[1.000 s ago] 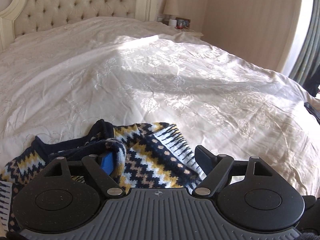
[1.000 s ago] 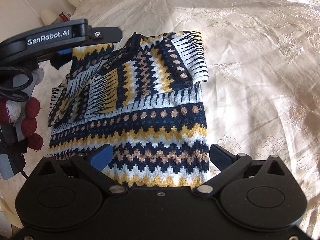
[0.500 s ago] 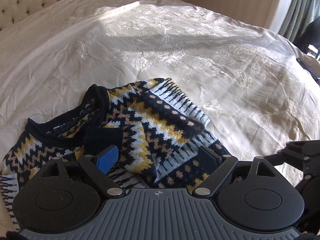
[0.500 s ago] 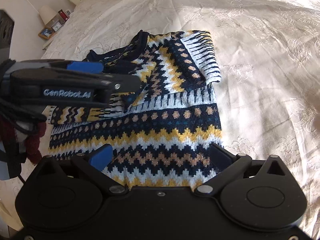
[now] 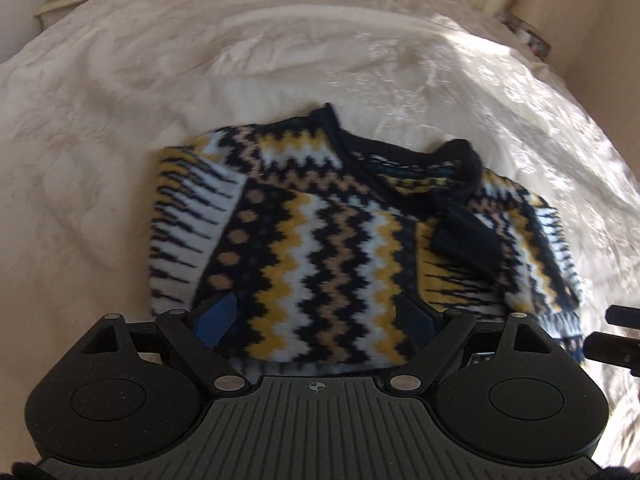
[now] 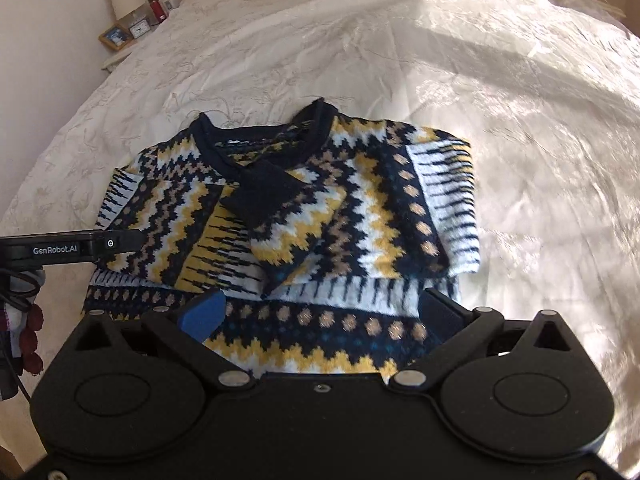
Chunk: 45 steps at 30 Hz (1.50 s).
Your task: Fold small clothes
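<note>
Both the left gripper [image 5: 316,316] and right gripper [image 6: 320,312] hover with jaws spread wide, holding nothing, above the sweater [image 6: 304,216]. It lies on the bedspread [image 6: 400,48], sleeves folded in, collar pointing away. The left gripper has swung round since half a second ago.

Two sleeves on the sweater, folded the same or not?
Not the same. The left sleeve lies diagonally across the chest, its navy cuff showing just below the collar; the right sleeve runs straight down the side, cuff not visible. Both lie flat on the sweater, released, with both grippers open.
</note>
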Each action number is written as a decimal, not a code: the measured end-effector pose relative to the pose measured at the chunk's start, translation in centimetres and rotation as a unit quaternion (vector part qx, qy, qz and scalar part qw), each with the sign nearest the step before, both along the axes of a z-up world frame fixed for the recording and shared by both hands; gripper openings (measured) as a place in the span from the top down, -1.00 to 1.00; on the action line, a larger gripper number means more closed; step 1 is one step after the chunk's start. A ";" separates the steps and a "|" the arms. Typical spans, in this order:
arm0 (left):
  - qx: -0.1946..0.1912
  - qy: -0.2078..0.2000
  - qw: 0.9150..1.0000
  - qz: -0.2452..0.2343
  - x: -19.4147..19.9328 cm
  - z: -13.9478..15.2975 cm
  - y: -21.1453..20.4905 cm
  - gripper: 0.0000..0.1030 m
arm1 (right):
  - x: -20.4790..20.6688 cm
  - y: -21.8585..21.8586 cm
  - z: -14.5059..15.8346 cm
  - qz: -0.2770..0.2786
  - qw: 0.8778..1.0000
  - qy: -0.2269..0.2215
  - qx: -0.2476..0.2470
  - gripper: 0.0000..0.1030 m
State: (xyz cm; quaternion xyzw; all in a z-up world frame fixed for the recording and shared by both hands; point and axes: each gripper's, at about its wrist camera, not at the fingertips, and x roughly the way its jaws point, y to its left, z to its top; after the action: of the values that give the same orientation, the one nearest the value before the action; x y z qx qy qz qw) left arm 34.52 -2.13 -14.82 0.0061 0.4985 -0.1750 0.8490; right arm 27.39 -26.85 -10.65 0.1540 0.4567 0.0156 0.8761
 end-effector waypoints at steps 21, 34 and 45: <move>0.027 0.063 0.996 0.065 3.0 -4.3 4.3 -0.77 | 7.2 -3.3 -3.7 -0.040 0.990 0.065 -0.120 -0.99; 0.038 0.041 0.995 0.076 2.8 -2.7 4.2 -0.80 | 1.7 -10.3 -1.8 -0.145 0.987 0.039 -0.047 -0.99; 0.039 -0.024 0.999 0.026 4.9 -0.1 1.6 -0.80 | 7.9 -4.5 -2.5 -0.035 0.998 0.012 -0.042 -0.99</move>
State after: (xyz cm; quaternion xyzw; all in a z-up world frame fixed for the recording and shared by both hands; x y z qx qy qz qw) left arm 39.45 -0.56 -14.88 0.0307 0.4840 -0.1334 0.8643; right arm 35.31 -31.36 -13.19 0.1335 0.4621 -0.0360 0.8760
